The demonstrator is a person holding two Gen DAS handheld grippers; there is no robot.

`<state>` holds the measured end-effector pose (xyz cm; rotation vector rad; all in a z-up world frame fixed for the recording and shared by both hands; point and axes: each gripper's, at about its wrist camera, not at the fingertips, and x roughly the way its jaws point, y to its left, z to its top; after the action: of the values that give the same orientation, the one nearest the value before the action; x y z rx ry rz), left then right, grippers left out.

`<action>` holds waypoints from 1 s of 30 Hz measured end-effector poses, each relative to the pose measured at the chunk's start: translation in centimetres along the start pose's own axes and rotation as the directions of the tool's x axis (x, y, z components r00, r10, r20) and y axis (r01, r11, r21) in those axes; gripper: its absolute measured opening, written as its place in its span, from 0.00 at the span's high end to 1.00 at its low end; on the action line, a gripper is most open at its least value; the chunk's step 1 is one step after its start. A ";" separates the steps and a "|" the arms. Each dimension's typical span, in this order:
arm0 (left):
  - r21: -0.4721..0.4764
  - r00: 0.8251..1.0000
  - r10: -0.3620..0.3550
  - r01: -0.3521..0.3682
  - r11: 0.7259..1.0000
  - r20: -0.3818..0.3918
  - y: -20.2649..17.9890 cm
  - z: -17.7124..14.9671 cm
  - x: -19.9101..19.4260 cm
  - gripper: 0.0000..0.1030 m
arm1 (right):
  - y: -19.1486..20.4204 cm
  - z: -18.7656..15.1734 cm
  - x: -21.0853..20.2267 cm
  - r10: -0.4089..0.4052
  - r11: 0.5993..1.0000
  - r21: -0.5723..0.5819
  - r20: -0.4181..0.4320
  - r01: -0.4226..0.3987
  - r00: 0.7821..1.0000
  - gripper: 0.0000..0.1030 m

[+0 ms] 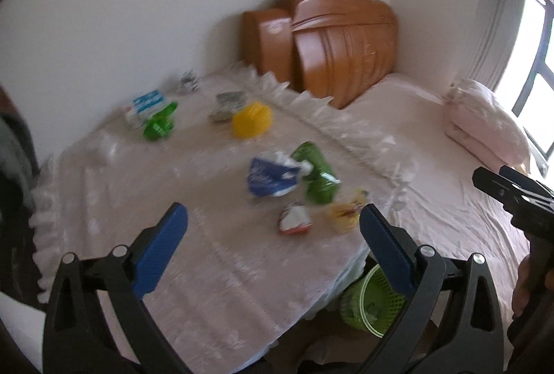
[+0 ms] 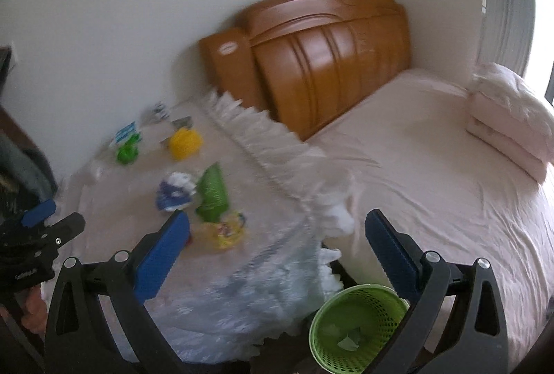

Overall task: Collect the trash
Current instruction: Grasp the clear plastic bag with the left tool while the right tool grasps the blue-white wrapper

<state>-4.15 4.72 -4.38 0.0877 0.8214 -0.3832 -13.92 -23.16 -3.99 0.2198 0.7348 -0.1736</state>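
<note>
Both views motion-blurred; print on every wrapper unreadable. Table under a frilled lace cloth, near edge cut off by the frame. Green mesh bin on the floor off the table's right corner, paper scraps inside. Crumpled trash mid-table toward the right edge. Left gripper and right gripper spread wide, nothing between them.
</note>
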 end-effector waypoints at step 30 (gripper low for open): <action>-0.225 0.982 0.172 -0.184 0.957 -0.073 16.8 -1.1 2.4 0.08 | 20.8 -0.4 24.2 -0.120 0.781 -0.624 -0.210 -0.038 0.970 0.07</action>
<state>2.70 19.81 -8.11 -0.0455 0.8971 -0.1139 8.32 -4.97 -17.85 -0.4260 1.0006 0.0665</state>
